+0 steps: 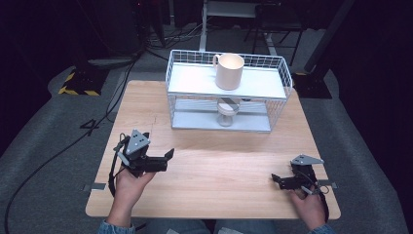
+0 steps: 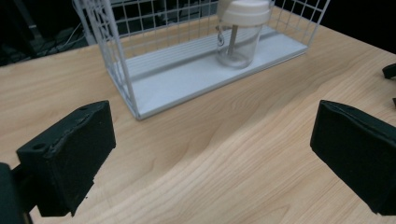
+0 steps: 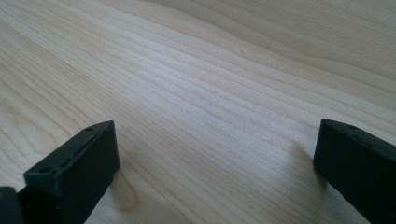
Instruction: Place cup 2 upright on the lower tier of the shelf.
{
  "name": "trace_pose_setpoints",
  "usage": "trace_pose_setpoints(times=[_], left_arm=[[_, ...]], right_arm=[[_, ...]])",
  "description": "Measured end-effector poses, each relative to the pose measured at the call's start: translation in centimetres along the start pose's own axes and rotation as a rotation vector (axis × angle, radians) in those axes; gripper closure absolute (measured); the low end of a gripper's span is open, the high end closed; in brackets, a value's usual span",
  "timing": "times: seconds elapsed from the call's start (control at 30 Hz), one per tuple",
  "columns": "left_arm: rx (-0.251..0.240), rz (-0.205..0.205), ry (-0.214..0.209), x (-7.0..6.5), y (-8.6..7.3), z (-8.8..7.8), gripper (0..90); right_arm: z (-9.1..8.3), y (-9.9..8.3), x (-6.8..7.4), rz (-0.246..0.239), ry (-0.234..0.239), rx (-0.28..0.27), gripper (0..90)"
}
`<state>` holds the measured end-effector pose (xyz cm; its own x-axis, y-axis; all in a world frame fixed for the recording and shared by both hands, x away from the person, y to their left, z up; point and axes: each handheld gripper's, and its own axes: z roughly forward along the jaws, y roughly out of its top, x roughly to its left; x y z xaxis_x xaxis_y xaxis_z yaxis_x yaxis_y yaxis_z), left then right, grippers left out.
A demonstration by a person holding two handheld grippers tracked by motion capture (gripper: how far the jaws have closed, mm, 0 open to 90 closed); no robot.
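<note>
A white wire rack (image 1: 280,73) with two shelves stands at the back of the wooden table (image 1: 219,165). A cream mug (image 1: 229,71) sits upright on its top shelf. On the lower shelf stands a clear cup with a white lid (image 1: 227,112), which the left gripper view shows ahead of the jaws (image 2: 239,36) inside the rack (image 2: 116,56). My left gripper (image 1: 167,158) rests low at the table's front left, open and empty (image 2: 210,163), aimed at the rack. My right gripper (image 1: 276,180) sits at the front right, open over bare wood (image 3: 215,172).
The table's front edge lies just behind both hands. Dark floor with cables and a yellow-and-black striped base (image 1: 78,83) surrounds the table. A stretch of bare wood separates the grippers from the rack.
</note>
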<state>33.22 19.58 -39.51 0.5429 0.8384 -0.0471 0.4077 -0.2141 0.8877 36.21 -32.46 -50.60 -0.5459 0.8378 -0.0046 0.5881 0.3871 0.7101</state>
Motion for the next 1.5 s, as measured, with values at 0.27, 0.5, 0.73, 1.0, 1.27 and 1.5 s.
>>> trace_pose_setpoints(times=[0.27,0.5,0.73,1.0,1.27,1.5], left_arm=[[0.038,-0.024,0.015,0.7,-1.9,0.6,0.9],[0.097,-0.029,0.04,1.0,-4.2,1.7,1.4],[0.143,-0.006,0.064,1.1,-6.2,2.8,1.7],[0.163,-0.012,0.084,1.3,-7.5,3.4,1.8],[0.221,-0.008,0.095,1.3,-8.6,4.3,1.8],[0.305,0.009,0.112,1.3,-9.0,5.0,1.8]], right_arm=[[0.0,0.0,0.0,-0.001,0.0,0.0,0.2],[0.0,0.0,0.0,-0.002,0.001,-0.001,0.2],[0.0,0.0,0.0,-0.002,0.0,-0.002,0.2],[0.0,0.0,0.0,-0.001,0.0,-0.001,0.2],[0.0,0.0,0.0,-0.002,0.0,-0.002,0.2],[0.0,0.0,0.0,-0.001,0.001,-0.001,0.2]])
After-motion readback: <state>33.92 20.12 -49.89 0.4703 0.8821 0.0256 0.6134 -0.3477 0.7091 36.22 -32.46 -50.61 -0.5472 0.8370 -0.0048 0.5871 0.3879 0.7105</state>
